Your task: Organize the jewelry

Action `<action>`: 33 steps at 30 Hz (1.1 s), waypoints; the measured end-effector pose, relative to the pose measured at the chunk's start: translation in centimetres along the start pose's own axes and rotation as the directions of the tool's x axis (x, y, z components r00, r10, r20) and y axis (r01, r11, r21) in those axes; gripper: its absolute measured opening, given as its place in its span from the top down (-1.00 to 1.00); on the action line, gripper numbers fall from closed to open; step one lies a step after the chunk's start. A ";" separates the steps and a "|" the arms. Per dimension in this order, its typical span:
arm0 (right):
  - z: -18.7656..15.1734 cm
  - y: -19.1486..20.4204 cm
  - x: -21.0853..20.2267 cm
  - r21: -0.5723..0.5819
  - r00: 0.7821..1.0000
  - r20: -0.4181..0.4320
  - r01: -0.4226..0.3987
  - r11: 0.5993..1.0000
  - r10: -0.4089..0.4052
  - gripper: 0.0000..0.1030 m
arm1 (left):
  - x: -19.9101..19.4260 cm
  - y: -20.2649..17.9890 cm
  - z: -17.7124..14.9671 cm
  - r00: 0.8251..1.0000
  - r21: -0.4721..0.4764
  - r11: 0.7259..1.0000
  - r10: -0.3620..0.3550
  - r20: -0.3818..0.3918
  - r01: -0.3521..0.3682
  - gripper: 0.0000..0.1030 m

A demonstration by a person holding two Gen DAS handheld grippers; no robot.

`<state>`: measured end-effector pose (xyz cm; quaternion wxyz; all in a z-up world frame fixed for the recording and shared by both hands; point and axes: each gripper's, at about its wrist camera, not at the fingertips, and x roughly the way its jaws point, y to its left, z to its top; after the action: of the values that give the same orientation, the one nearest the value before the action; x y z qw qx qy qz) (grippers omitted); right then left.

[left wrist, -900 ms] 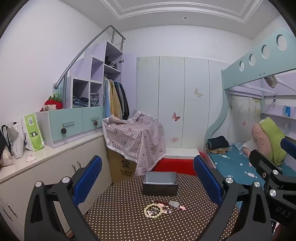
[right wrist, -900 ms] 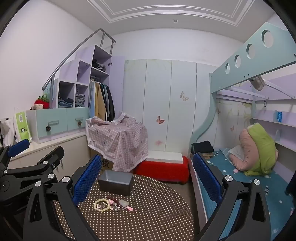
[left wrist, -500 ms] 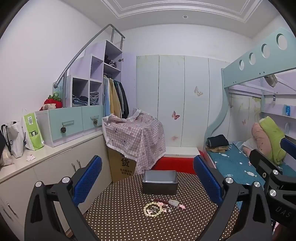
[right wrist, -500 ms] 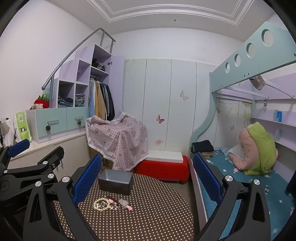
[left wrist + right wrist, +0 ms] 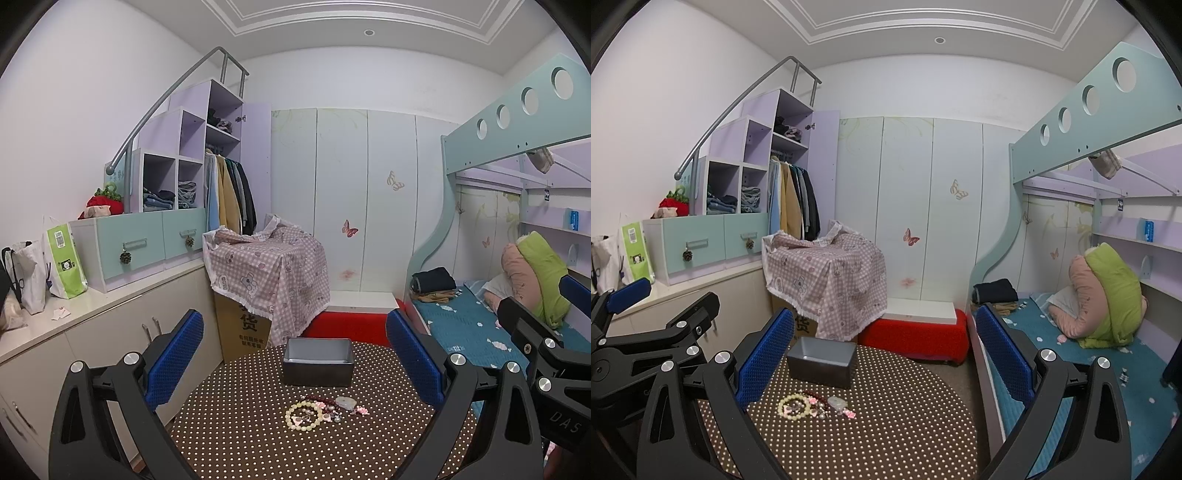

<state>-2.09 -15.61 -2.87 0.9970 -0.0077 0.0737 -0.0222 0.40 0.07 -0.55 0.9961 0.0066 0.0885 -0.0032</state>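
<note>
A small pile of jewelry lies on a round table with a brown polka-dot cloth [image 5: 258, 443]: a cream bead bracelet [image 5: 303, 415], a dark red bead string [image 5: 317, 398], a pale stone pendant [image 5: 345, 402] and small pink pieces [image 5: 360, 410]. Behind it stands an open grey box [image 5: 318, 362]. My left gripper [image 5: 295, 354] hangs wide open above the near table, holding nothing. My right gripper [image 5: 884, 354] is also wide open and holds nothing, to the right of the jewelry [image 5: 812, 406] and the box [image 5: 822, 361]. Each gripper shows at the edge of the other's view.
A cardboard box under a pink checked cloth [image 5: 269, 273] and a red stool [image 5: 351, 326] stand beyond the table. A white counter with bags [image 5: 59, 258] runs along the left. A bunk bed with teal bedding [image 5: 472, 332] is on the right.
Both views have shifted only slightly; the table, box and jewelry stay where they were. Both grippers remain wide open.
</note>
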 end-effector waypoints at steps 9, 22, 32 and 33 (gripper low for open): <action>-0.1 -0.1 -0.1 0.000 1.000 0.001 0.001 1.000 -0.001 -0.86 | 0.1 0.0 0.1 1.000 0.001 1.000 -0.001 -0.002 0.001 -0.86; -0.4 -0.3 -0.3 0.003 1.000 0.002 0.000 1.000 0.000 -0.86 | 0.0 0.0 0.1 1.000 -0.002 1.000 -0.003 -0.002 0.003 -0.86; -0.8 -0.5 -0.3 0.005 1.000 0.002 -0.001 1.000 0.001 -0.86 | -0.6 -0.2 0.5 1.000 -0.001 1.000 -0.001 -0.002 0.001 -0.86; -0.7 -0.5 -0.3 0.004 1.000 0.001 0.000 1.000 0.000 -0.86 | -0.6 -0.2 0.4 1.000 -0.001 1.000 -0.001 0.000 0.001 -0.86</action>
<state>-2.54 -16.11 -3.55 0.9971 -0.0058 0.0730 -0.0222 -0.09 -0.17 -0.04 0.9960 0.0060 0.0886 -0.0036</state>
